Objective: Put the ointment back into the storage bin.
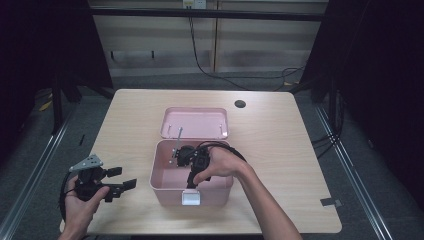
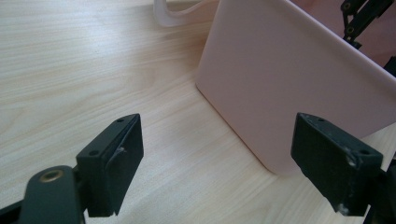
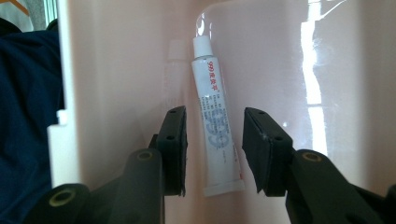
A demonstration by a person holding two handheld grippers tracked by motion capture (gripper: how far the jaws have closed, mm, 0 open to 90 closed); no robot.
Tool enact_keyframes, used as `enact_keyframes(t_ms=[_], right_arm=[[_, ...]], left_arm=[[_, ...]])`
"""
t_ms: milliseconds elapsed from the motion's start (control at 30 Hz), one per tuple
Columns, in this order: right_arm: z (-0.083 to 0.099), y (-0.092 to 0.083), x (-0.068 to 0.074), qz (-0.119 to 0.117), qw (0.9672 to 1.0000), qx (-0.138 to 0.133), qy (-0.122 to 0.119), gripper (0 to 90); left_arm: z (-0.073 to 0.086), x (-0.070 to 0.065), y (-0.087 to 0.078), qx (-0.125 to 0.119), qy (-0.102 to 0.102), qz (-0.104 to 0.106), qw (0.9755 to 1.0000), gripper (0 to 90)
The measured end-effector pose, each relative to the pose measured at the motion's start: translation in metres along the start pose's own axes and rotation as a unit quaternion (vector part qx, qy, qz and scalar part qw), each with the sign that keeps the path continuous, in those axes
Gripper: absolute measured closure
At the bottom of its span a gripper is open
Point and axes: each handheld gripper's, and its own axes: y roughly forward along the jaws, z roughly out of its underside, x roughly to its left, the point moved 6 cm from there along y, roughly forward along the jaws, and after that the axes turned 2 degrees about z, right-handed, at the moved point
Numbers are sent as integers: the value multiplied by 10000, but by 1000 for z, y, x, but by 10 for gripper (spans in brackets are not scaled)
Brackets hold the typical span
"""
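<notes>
Right gripper [image 3: 212,149]: jaws apart, nothing pinched.
Ointment tube [image 3: 215,121]: lies between them on the pink box [image 3: 355,70] floor, long axis along the jaws.
Left gripper [image 2: 219,158]: released, beside the box.

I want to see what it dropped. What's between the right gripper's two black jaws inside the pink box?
A white tube lies on the pink box's floor between the open right gripper jaws, untouched, in the right gripper view.

High view looks down and forward over the whole desk [image 1: 280,150]; left gripper view sits close beside the pink box [image 2: 280,79]; right gripper view peers inside it.
</notes>
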Motion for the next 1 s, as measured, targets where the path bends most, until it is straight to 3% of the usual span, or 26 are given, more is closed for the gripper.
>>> enact_keyframes(t_ms=[533,733,1000], right_arm=[[9,-19,3,193,9998,-5,2,586],[15,-32,5,406,9991,8,75,564],[22,-43,8,507,9986,-38,148,562]], left_arm=[[0,0,0,0,-2,5,10000,171],[0,0,0,-2,-1,10,10000,171],[0,-1,0,-4,-6,9,10000,171]])
